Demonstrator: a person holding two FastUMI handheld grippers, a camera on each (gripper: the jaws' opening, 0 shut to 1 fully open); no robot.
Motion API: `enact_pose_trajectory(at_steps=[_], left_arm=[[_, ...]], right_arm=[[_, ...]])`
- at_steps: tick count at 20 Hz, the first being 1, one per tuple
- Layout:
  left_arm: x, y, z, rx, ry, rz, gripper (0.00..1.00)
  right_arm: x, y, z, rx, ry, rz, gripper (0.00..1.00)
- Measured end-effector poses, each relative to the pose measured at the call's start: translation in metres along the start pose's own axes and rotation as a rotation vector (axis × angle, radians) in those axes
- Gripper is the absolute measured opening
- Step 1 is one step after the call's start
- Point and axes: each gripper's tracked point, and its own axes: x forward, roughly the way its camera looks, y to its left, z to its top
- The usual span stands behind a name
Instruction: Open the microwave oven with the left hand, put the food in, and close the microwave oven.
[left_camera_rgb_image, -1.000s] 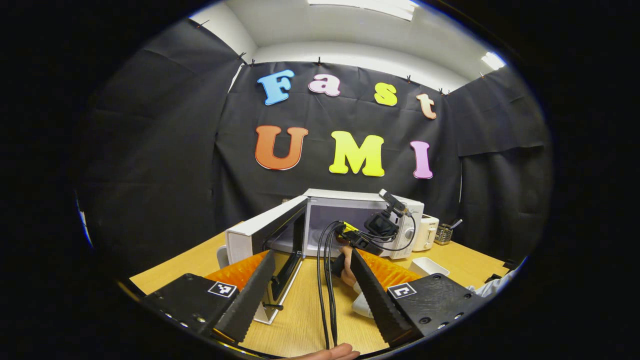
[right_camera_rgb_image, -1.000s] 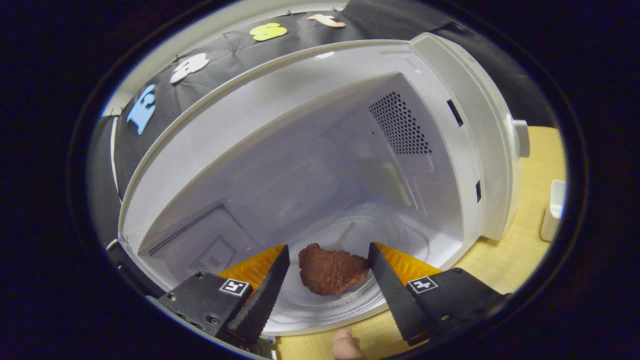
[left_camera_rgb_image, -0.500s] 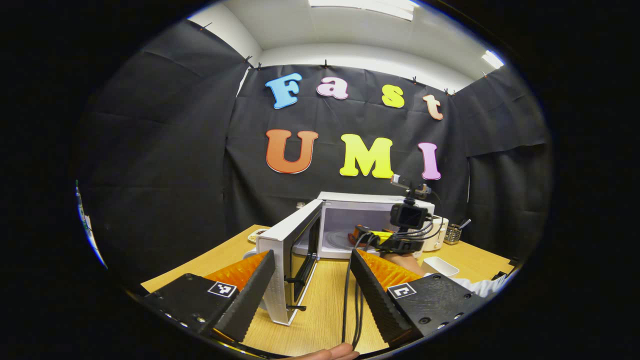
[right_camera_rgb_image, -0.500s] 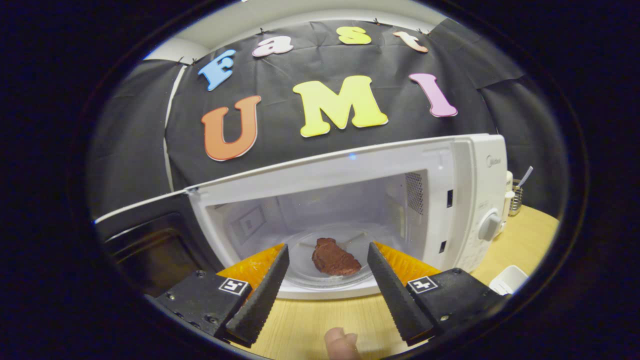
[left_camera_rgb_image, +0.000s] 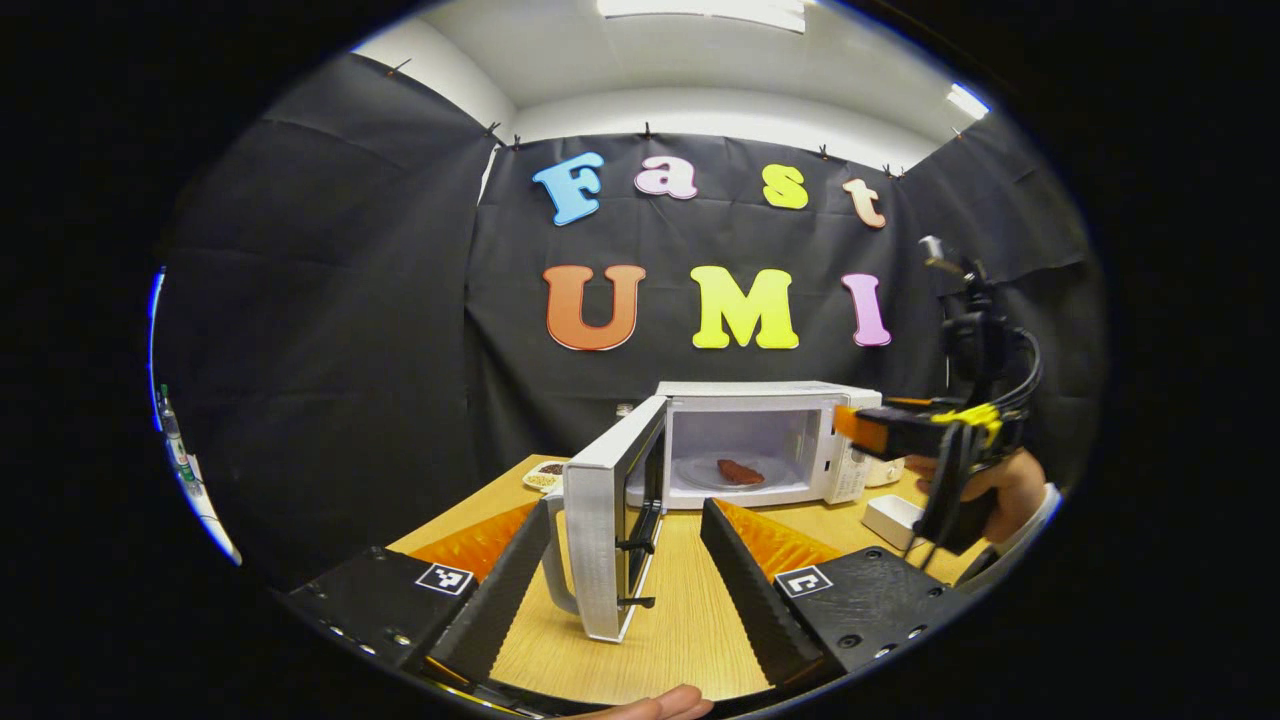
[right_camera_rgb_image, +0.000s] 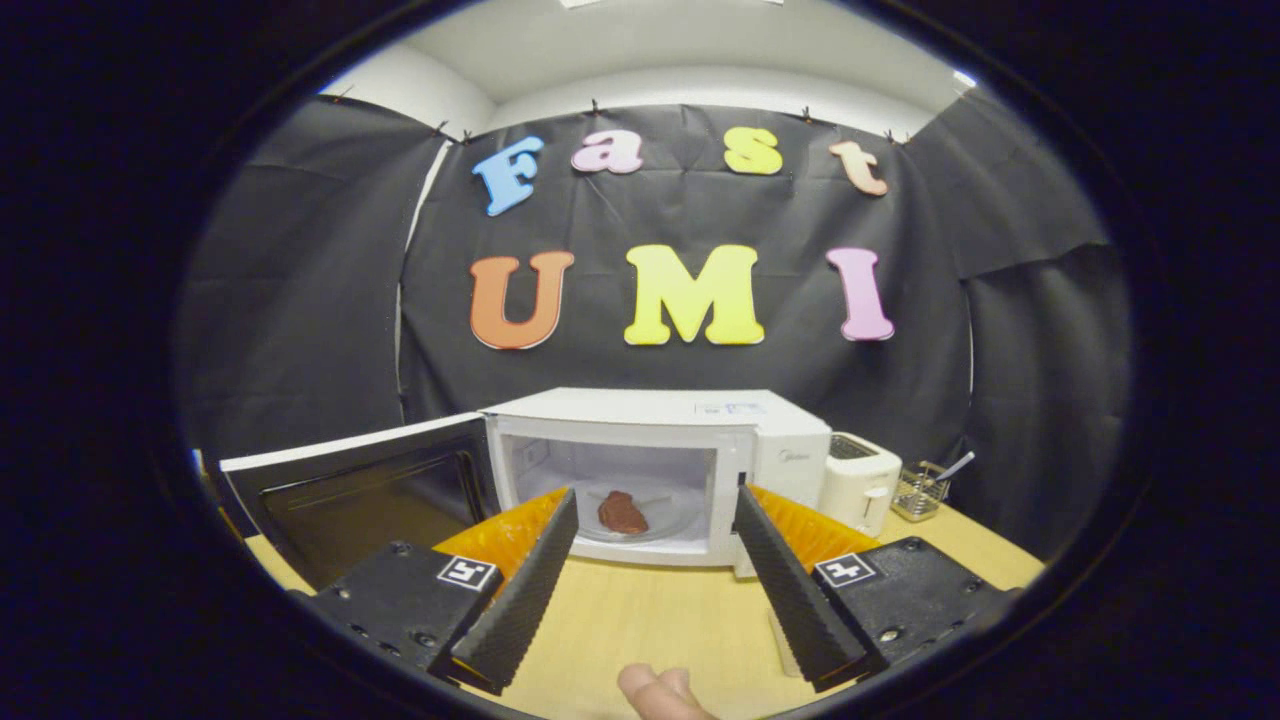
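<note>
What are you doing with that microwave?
A person is heating food, holding a gripper in each hand. The brown piece of food already lies on the glass plate inside the microwave. Its door hangs wide open. Both the left gripper and right gripper are open and empty, so closing the door is what's left.

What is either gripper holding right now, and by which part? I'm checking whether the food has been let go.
Nothing. Both the left gripper and the right gripper are open and empty; the food lies inside the microwave.
</note>
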Motion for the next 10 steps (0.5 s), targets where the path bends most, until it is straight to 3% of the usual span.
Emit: enact_pose_trajectory(at_steps=[2,3,4,5,6,10], left_arm=[[0.000,0.008,-0.005,-0.007,0.007,0.017,0.94],[0.000,0.013,-0.007,-0.019,0.013,0.025,0.94],[0.000,0.016,-0.009,-0.031,0.020,0.028,0.94],[0.000,0.020,-0.012,-0.040,0.029,0.033,0.94],[0.002,0.025,-0.015,-0.046,0.038,0.039,0.94],[0.009,0.062,-0.024,-0.037,0.053,0.068,0.94]], right_arm=[[-0.037,-0.020,0.022,-0.002,-0.025,-0.008,1.00],[-0.055,-0.030,0.034,-0.006,-0.039,-0.010,0.89],[-0.073,-0.039,0.047,-0.010,-0.056,-0.012,1.00],[-0.088,-0.050,0.058,-0.014,-0.070,-0.020,0.90],[-0.103,-0.061,0.067,-0.018,-0.085,-0.030,1.00],[-0.146,-0.101,0.088,-0.020,-0.104,-0.075,1.00]])
